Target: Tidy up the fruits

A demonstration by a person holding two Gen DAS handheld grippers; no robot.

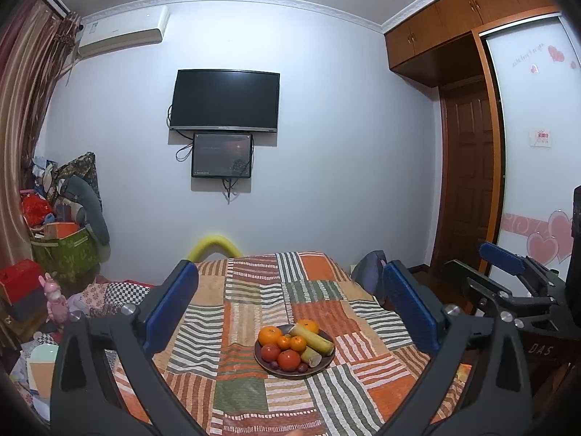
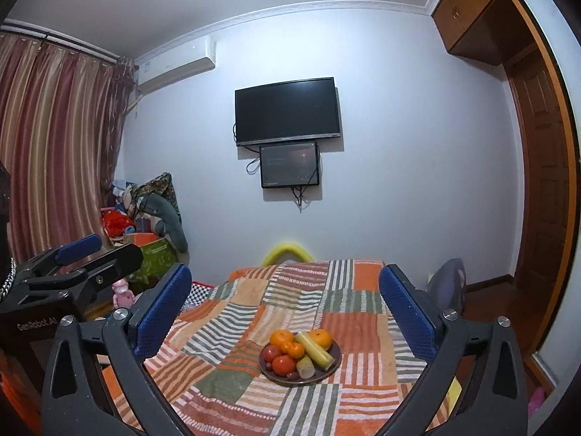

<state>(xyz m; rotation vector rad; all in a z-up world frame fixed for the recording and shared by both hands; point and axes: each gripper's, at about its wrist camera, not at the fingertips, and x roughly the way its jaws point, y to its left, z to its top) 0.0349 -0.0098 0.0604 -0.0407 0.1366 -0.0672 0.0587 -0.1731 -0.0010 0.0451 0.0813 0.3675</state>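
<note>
Orange and red fruits (image 1: 290,345) are sitting gathered on the plate (image 1: 262,361); both claws (image 1: 290,301) (image 2: 285,307) are hanging released, nothing left loose.

Fruits (image 1: 294,345) heaped on brown plate (image 1: 326,361), mid-blanket

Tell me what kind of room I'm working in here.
Most likely a bedroom in a home. A wall-mounted TV hangs under an air conditioner, a built-in wardrobe fills one side, and the plate of fruit sits on a patchwork cover over what looks like a bed.
</note>
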